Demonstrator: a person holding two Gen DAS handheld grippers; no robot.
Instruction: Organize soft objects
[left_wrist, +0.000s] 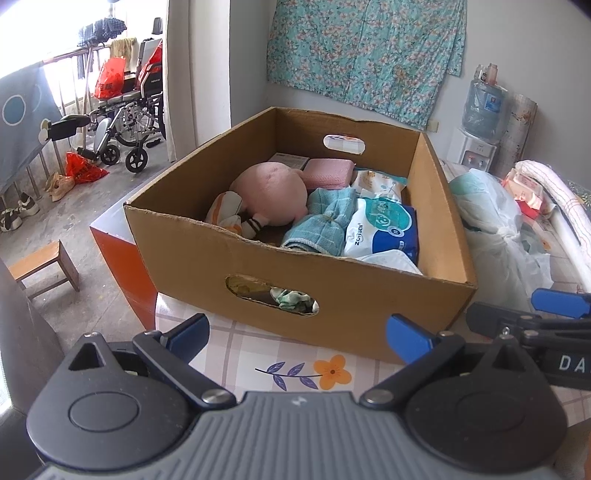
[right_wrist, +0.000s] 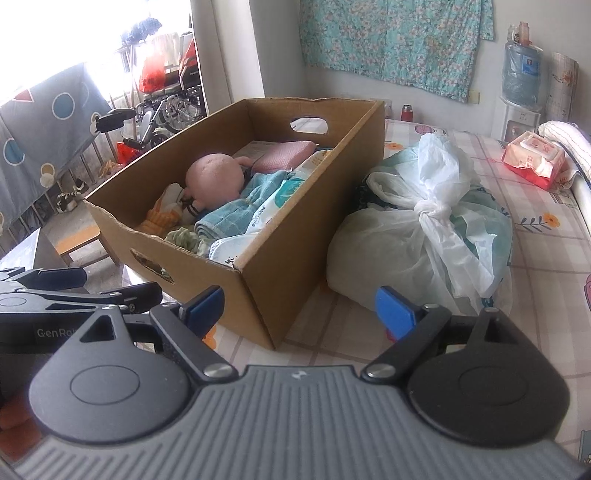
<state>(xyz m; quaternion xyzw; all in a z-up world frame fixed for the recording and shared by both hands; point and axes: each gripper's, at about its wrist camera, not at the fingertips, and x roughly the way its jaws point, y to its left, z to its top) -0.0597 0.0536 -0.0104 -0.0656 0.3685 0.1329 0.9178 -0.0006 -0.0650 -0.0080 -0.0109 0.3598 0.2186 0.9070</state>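
A cardboard box (left_wrist: 354, 302) stands on the table and also shows in the right wrist view (right_wrist: 295, 240). In it lie a pink plush toy (left_wrist: 273, 192), a teal towel (left_wrist: 325, 221), a pink folded cloth (left_wrist: 328, 173), wipes packs (left_wrist: 384, 229) and small socks (left_wrist: 225, 214). My left gripper (left_wrist: 299, 336) is open and empty, just in front of the box's near wall. My right gripper (right_wrist: 301, 308) is open and empty at the box's near right corner. A knotted white plastic bag (right_wrist: 424, 229) of soft things lies right of the box.
A red wipes pack (right_wrist: 535, 158) and a rolled white blanket (right_wrist: 569, 140) lie at the far right of the floral tablecloth (right_wrist: 546, 288). A water dispenser (left_wrist: 480, 122) stands behind. A wooden stool (left_wrist: 44, 266) and a wheelchair (left_wrist: 129, 110) are on the floor at left.
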